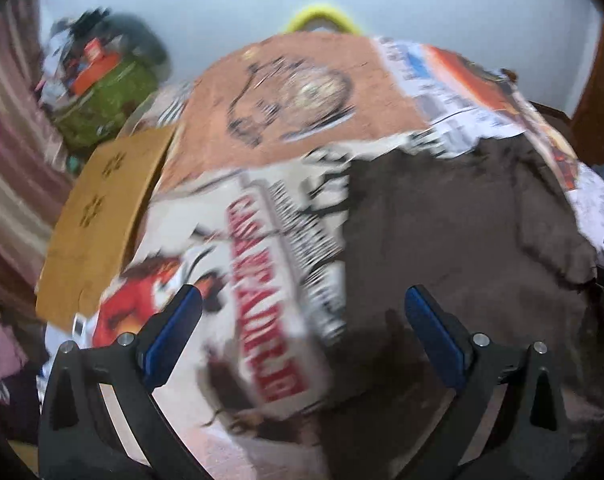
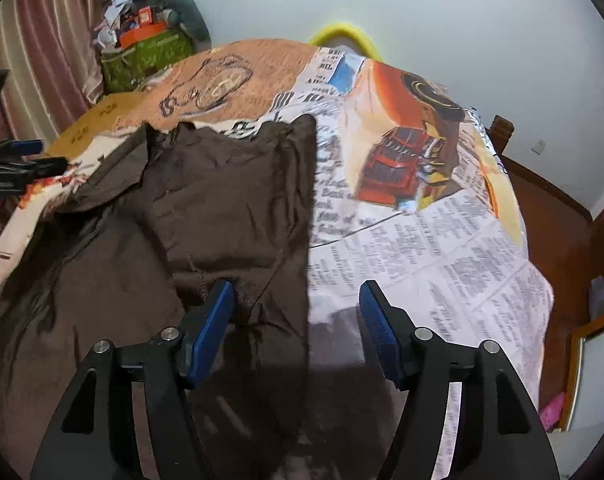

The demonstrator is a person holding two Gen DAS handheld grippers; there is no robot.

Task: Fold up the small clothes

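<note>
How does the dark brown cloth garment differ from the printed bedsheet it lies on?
The dark brown cloth garment is plain, with no print; the printed bedsheet is pale and covered in newspaper-style text and orange cartoon pictures. The garment is rumpled, with one side folded over into a straight edge; the bedsheet lies spread fairly smooth. The garment covers only part of the bed; the bedsheet reaches well past it. Both are soft fabric lying flat.

Bed (image 2: pixel 442 248) in printed cover, brown garment (image 2: pixel 230 208) spread flat on it.
</note>
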